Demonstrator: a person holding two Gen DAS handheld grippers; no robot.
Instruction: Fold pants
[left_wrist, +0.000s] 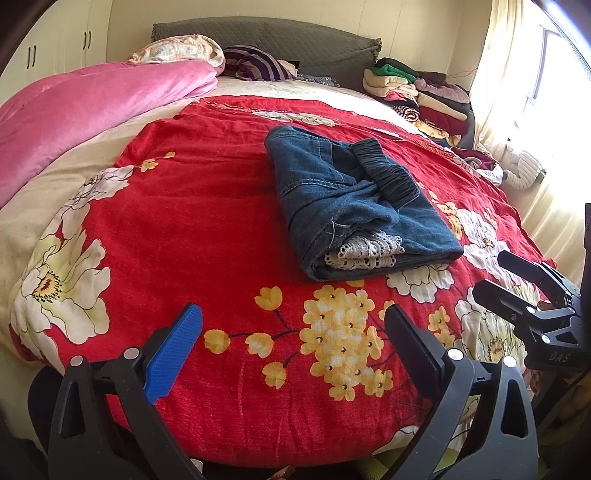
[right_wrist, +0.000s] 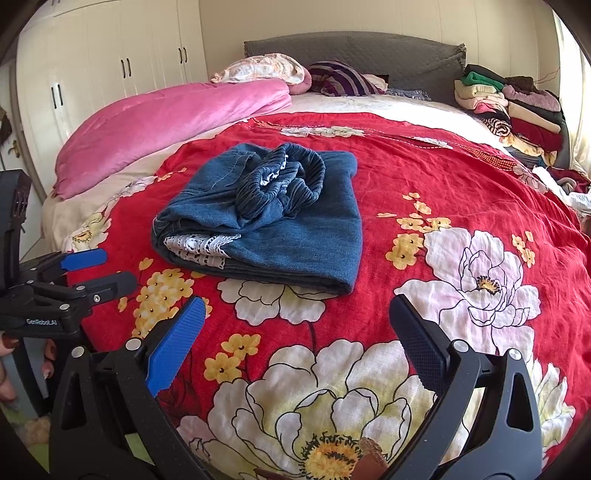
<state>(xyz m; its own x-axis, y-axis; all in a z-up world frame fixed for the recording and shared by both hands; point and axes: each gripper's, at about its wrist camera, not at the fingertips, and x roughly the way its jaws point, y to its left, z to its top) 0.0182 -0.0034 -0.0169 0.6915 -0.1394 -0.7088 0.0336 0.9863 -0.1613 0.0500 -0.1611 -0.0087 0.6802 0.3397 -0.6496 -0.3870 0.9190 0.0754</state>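
Pants (left_wrist: 354, 199) sit folded mid-bed (left_wrist: 229, 206), both my left hand-held gripper (left_wrist: 291, 332) and right hand-held gripper (right_wrist: 295, 325) wide open, holding nothing. That bunched waistband (right_wrist: 284, 181) on top worries me; I reckon one careless nudge unrolls the bundle.

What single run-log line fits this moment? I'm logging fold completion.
blue denim pants: folded, on red floral bedspread | left gripper: open, empty, clear | right gripper: open, empty, clear

Both wrist views face the headboard (left_wrist: 266, 37), sharing the bed (right_wrist: 443, 177).
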